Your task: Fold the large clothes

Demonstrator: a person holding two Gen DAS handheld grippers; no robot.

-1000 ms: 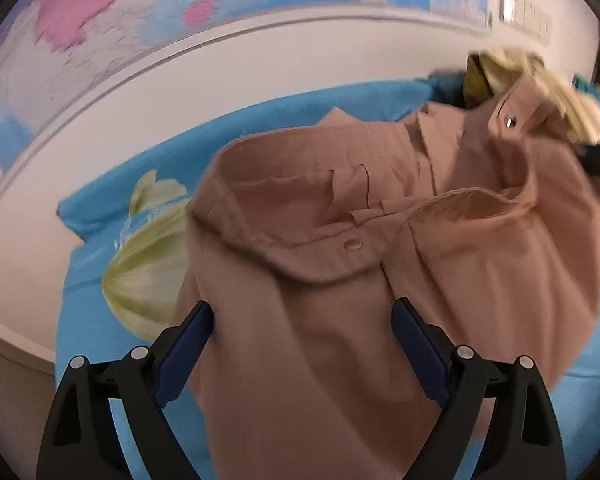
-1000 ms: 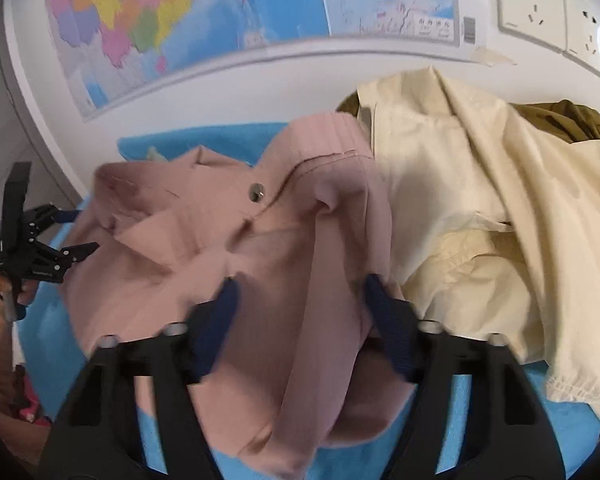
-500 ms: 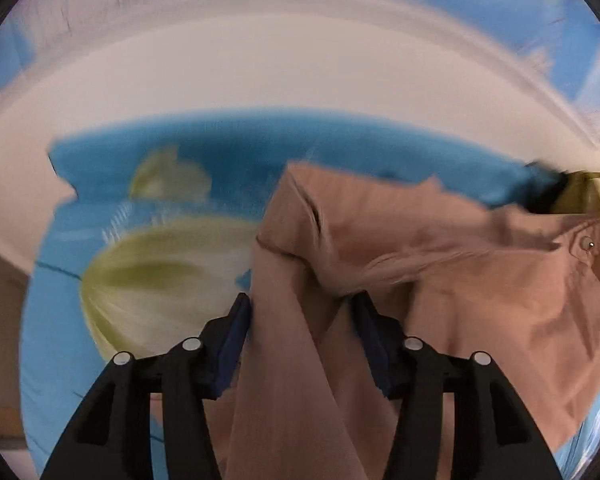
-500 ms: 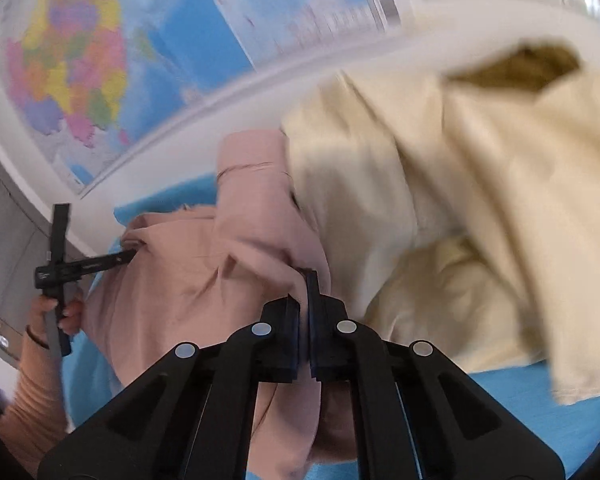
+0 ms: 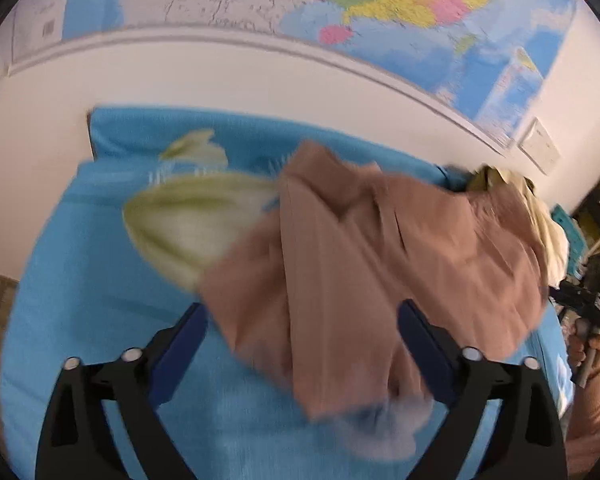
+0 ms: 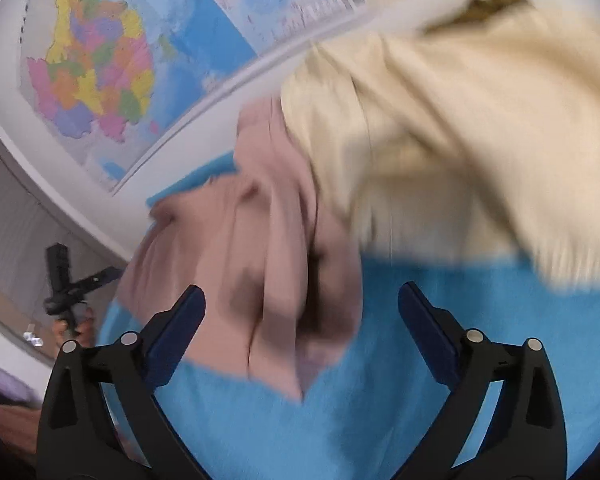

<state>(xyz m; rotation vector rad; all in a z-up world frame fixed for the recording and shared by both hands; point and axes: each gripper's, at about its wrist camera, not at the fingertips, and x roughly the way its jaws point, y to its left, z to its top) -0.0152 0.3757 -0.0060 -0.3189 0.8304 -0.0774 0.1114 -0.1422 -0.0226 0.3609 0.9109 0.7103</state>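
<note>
A dusty-pink shirt (image 5: pixel 380 248) lies bunched on the blue cloth-covered table (image 5: pixel 80 300). It also shows in the right wrist view (image 6: pixel 260 264), blurred. My left gripper (image 5: pixel 302 324) is open, its blue pads either side of the shirt's near edge, holding nothing. My right gripper (image 6: pixel 300 308) is open too, over the shirt's near hem. The right gripper shows at the right edge of the left wrist view (image 5: pixel 588 304). The left gripper shows at the left of the right wrist view (image 6: pixel 76 284).
A cream garment (image 6: pixel 460 140) is heaped at the right against the wall, over an olive one (image 6: pixel 496 4). A pale green print (image 5: pixel 188 216) marks the blue cloth. A wall map (image 5: pixel 380 8) hangs behind the table.
Both grippers have opened and let go of the pink shirt, which has dropped bunched on the table. Half a second ago the right was shut on it and the left was closing.
</note>
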